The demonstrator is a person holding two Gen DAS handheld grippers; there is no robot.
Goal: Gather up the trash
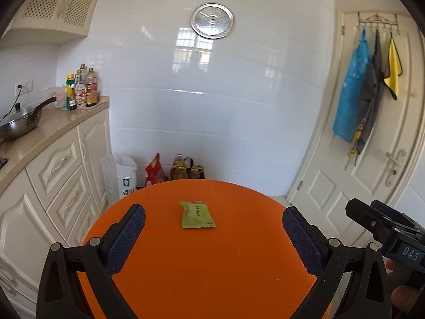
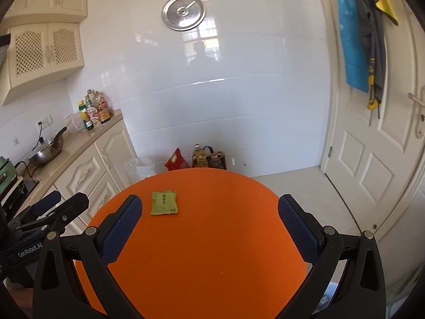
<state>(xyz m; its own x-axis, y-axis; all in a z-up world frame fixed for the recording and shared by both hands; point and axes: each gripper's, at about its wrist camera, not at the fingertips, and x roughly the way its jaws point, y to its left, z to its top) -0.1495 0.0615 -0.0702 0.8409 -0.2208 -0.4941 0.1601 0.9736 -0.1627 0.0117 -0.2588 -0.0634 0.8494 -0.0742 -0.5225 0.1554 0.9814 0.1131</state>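
Risk: flat green foil sachet (image 1: 197,214) ahead of our left tongs (image 1: 213,235) hugs the round orange tabletop (image 1: 212,279); pads may skid over. Both tongs, right (image 2: 209,224) too, gape empty.

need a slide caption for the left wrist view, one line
Left gripper open above the round orange table, one green packet lying ahead between its fingers, kitchen counter to the left.

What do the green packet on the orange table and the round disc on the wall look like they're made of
Green packet: probably thin plastic or foil film with a dull sheen; it lies flat, has sealed-looking edges and small printed text. Round disc: looks like polished metal, likely steel; it is silvery, reflective and dotted with fine perforations. Orange table: smooth and matte; its material is unclear.
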